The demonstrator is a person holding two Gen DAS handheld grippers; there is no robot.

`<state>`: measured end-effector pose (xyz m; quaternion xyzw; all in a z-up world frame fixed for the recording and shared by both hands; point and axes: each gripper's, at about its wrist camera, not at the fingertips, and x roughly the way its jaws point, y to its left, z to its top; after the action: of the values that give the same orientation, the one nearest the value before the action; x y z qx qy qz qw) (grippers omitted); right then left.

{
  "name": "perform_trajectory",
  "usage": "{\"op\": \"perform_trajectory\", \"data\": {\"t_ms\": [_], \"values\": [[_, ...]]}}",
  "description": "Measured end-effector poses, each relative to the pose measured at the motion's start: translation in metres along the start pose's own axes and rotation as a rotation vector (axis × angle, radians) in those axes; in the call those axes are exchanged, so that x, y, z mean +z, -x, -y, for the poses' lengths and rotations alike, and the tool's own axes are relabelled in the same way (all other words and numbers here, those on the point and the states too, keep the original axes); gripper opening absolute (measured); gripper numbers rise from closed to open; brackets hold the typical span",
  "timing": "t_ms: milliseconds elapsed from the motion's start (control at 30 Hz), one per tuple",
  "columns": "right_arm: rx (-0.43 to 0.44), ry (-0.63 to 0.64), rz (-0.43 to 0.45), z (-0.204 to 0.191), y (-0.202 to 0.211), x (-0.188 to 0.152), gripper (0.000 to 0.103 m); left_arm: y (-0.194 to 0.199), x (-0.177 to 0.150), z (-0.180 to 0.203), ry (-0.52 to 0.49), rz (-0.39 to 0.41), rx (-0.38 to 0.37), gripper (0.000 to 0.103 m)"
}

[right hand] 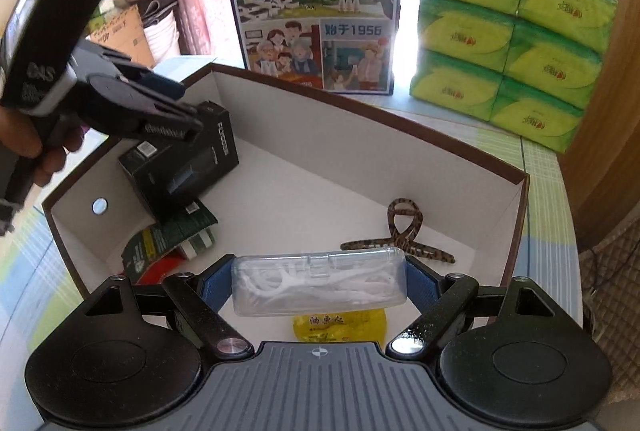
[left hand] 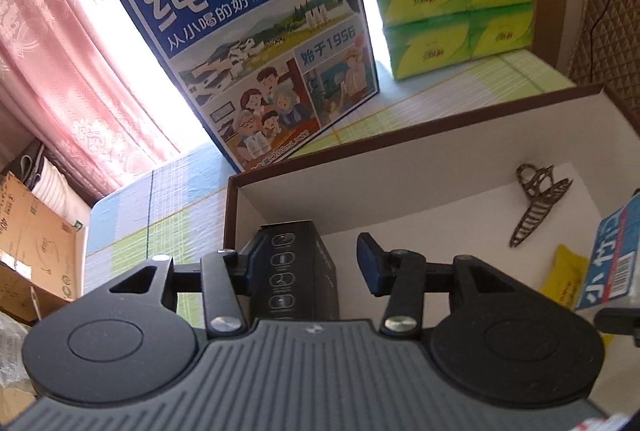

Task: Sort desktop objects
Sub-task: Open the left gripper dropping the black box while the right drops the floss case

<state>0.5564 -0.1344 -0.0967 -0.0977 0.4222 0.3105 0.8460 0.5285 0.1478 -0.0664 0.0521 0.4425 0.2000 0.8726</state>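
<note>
Mid-sort: both grippers were over the storage box [right hand: 516, 215], each dealing with one item.

The left gripper [left hand: 310, 265] had its fingers apart around the black carton [left hand: 298, 271] at the box's left end; the left pad looked to touch it, the right stood clear, so probably just let go. The right gripper [right hand: 320, 289] was clamped on the clear floss-pick case [right hand: 320, 281], held above the box floor over a yellow packet [right hand: 340, 325], with the hair claw [right hand: 400, 235] just beyond. Next, I'd say: lower the case onto bare floor and open, avoiding the claw.
</note>
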Motion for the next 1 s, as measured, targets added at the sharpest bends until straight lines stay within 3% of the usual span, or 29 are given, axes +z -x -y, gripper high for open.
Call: {"op": "perform_trajectory", "data": {"t_ms": [333,567,700,800,1000], "values": [[0.009,0.086,-0.101,-0.006,-0.008,-0.005,0.084,0.029,-0.016,-0.014,0.095,-0.015,-0.101,0.044],[-0.028,0.150,-0.151,-0.007,-0.013,-0.009,0.084,0.043,-0.028,-0.015,0.113,-0.016,-0.123,0.046],[-0.062,0.194,-0.153,-0.009,-0.012,-0.011,0.086,0.049,-0.030,-0.017,0.131,-0.016,-0.128,0.055],[-0.067,0.202,-0.136,-0.009,-0.006,-0.012,0.097,0.053,-0.030,-0.017,0.138,-0.012,-0.133,0.060],[-0.059,0.181,-0.120,-0.005,0.005,-0.012,0.101,0.063,-0.033,-0.013,0.125,-0.012,-0.148,0.074]]}}
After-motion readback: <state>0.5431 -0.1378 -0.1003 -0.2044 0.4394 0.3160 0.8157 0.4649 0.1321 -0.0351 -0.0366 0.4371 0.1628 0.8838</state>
